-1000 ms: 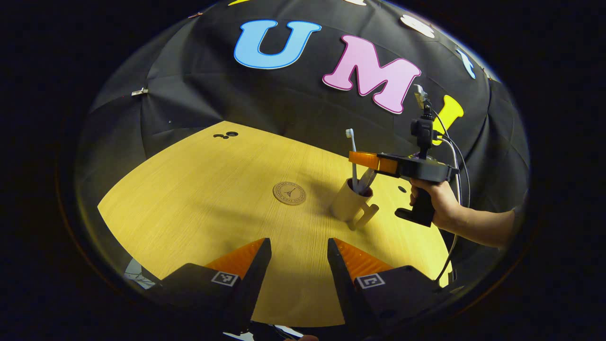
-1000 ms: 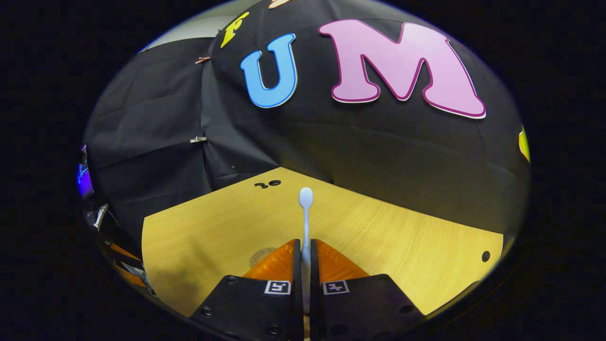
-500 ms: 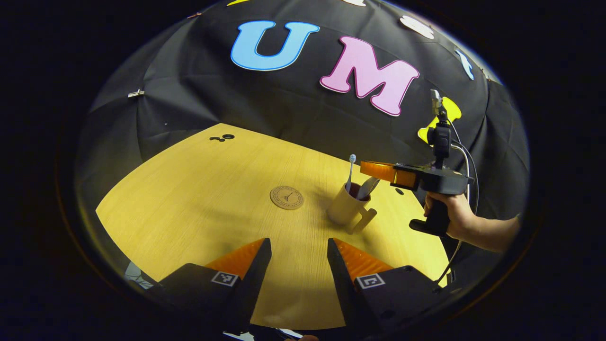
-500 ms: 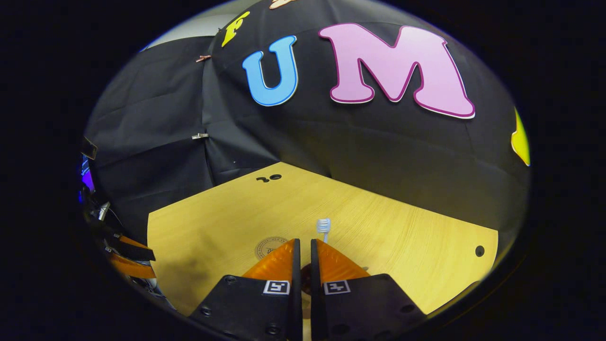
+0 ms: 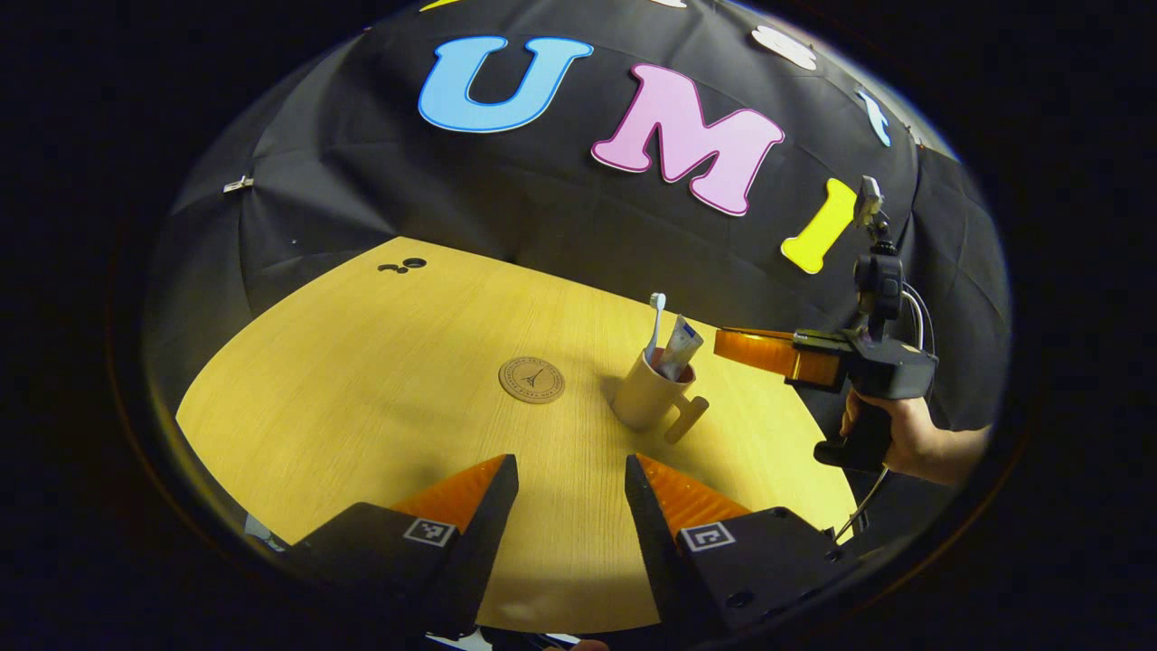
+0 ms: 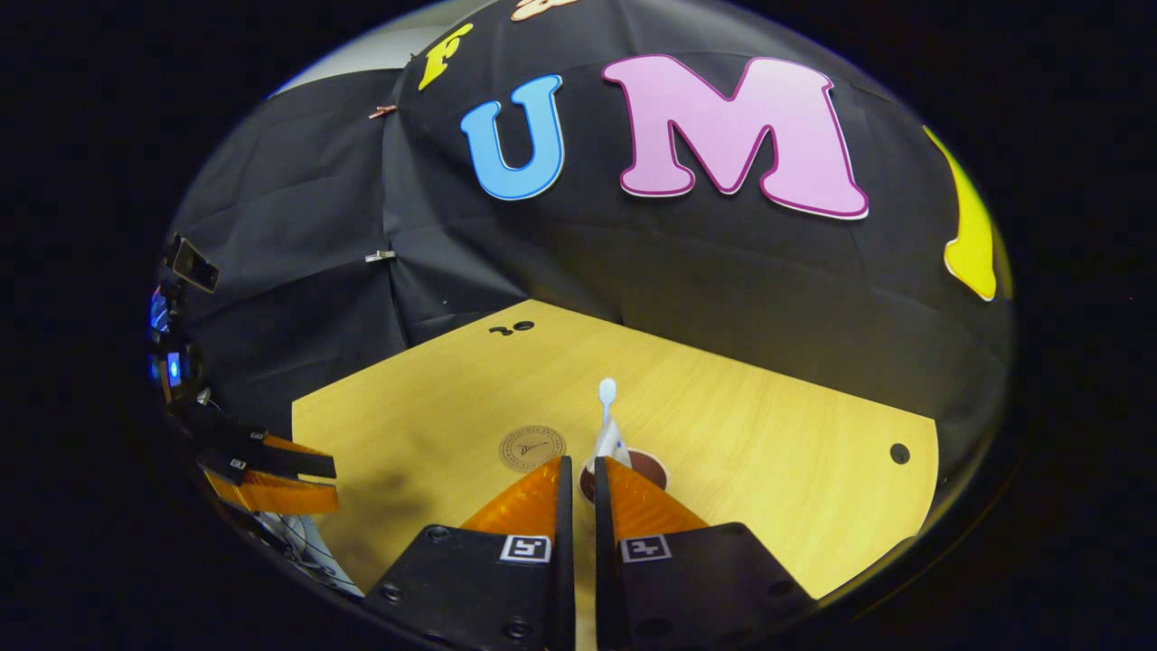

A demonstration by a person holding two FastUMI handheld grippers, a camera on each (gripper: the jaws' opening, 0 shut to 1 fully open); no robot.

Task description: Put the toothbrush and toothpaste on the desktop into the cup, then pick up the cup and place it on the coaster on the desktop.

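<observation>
The cup (image 5: pixel 646 396) stands upright on the wooden bench (image 5: pixel 362 380), its handle turned toward the near edge, with the toothbrush (image 5: pixel 654 322) standing bristles-up inside it and the toothpaste (image 5: pixel 680 347) tube leaning beside the brush in the same cup. The round coaster (image 5: pixel 531 380) lies flat just to the cup's left, apart from it and bare. In the left gripper view the right gripper (image 5: pixel 734 344), held by a hand (image 5: pixel 904 432), hovers to the right of the cup at about rim height, touching nothing; its jaws are nearly closed and grip nothing. The left gripper (image 5: pixel 568 493) waits near the bench's front edge, jaws wide apart and empty.
</observation>
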